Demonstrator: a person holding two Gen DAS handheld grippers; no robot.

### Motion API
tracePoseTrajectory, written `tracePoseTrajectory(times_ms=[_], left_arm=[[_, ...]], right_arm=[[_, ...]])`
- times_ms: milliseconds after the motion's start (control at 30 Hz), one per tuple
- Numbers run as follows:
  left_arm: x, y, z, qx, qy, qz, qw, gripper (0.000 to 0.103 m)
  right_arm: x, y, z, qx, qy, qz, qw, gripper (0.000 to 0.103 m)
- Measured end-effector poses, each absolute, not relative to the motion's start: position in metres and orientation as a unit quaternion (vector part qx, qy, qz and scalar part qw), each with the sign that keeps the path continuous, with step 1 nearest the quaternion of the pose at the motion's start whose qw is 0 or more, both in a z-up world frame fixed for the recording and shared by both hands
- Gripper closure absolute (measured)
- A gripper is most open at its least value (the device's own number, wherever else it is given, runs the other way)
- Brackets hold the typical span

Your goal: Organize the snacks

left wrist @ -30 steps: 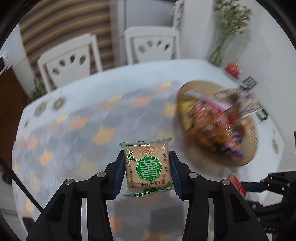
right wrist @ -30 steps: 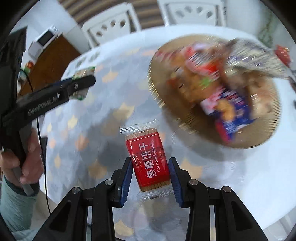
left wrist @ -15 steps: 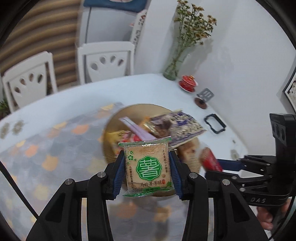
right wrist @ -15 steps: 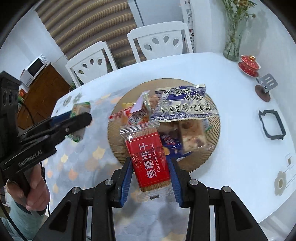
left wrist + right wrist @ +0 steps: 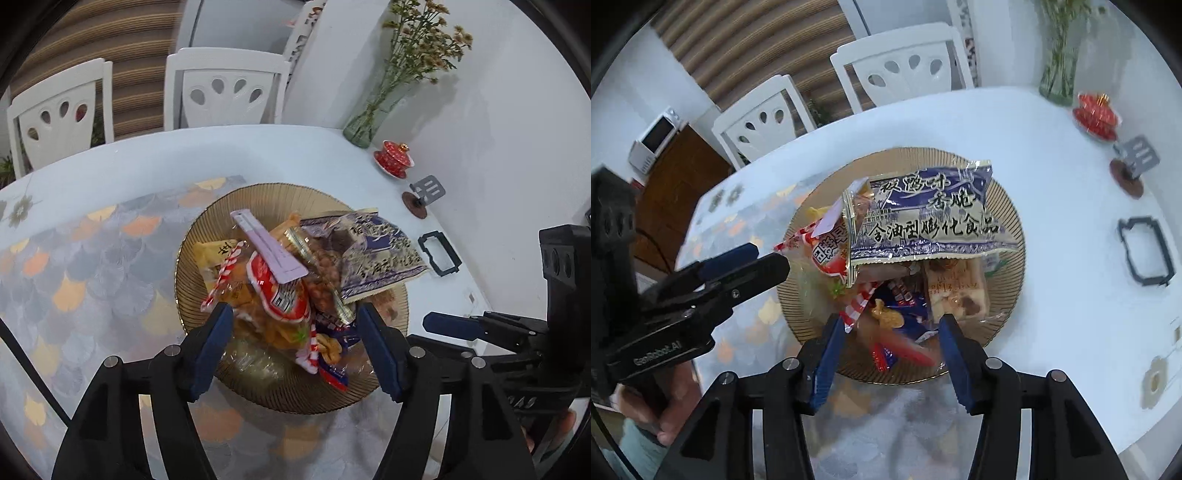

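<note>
While both of your tools hang over the ribbed golden plate (image 5: pixel 229 206), neither one grips anything. Your left tool (image 5: pixel 295 328) has its blue pads spread wide and opening further, with only the heap of snacks seen through the gap. Your right tool (image 5: pixel 888 332) is also opening, its pads clear of a blurred red packet (image 5: pixel 905 350) lying below them at the near rim of the plate.

The snacks sit piled on that plate, which rests on the white bench (image 5: pixel 1052 332), partly over a scale-patterned mat (image 5: pixel 92 266). On top lies a large blue-and-cream bag (image 5: pixel 931 218) toward the far right of the pile. A lilac clip (image 5: pixel 266 251) is on a red-and-clear packet (image 5: pixel 280 295) beside it. A pale nougat-like bar (image 5: pixel 956 295) shows under the bag's near edge.

Along the bench's far right edge stand a glass vase with dried flowers (image 5: pixel 365 125), a red lidded cup (image 5: pixel 395 158) and a black frame (image 5: pixel 439 254). Two white chairs (image 5: pixel 225 92) stand behind the bench.
</note>
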State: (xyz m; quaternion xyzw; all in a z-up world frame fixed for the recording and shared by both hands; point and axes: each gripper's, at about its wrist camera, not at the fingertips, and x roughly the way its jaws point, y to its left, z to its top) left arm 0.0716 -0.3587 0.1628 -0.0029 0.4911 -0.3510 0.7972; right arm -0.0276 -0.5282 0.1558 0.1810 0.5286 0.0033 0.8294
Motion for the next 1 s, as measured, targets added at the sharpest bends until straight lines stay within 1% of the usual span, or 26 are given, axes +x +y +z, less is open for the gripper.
tracePoseTrajectory(times_ms=[233,400,600,800,867,933,1000], left_arm=[[0.071,-0.342,0.162,0.003,0.492,-0.328,0.806,0.035],[0.072,-0.322,0.165,-0.006,0.493,-0.315,0.811,0.035],[0.07,-0.285,0.182,-0.009,0.484,-0.29,0.826,0.035],[0.064,-0.236,0.209,-0.01,0.461,-0.254,0.85,0.035],[0.059,-0.218,0.216,0.0,0.454,-0.238,0.859,0.033],[0.056,-0.204,0.22,0.005,0.45,-0.225,0.864,0.029],[0.053,-0.189,0.222,0.006,0.446,-0.212,0.87,0.028]], right_arm=[[-0.034,-0.534,0.151,0.195,0.536,0.006,0.821,0.052],[-0.033,-0.52,0.157,0.189,0.534,0.018,0.824,0.052],[-0.03,-0.48,0.173,0.163,0.526,0.036,0.834,0.052],[-0.021,-0.433,0.191,0.165,0.512,0.066,0.84,0.052],[-0.019,-0.415,0.198,0.162,0.508,0.076,0.842,0.052],[-0.016,-0.394,0.202,0.157,0.507,0.086,0.843,0.051],[-0.013,-0.376,0.204,0.148,0.509,0.088,0.843,0.051]])
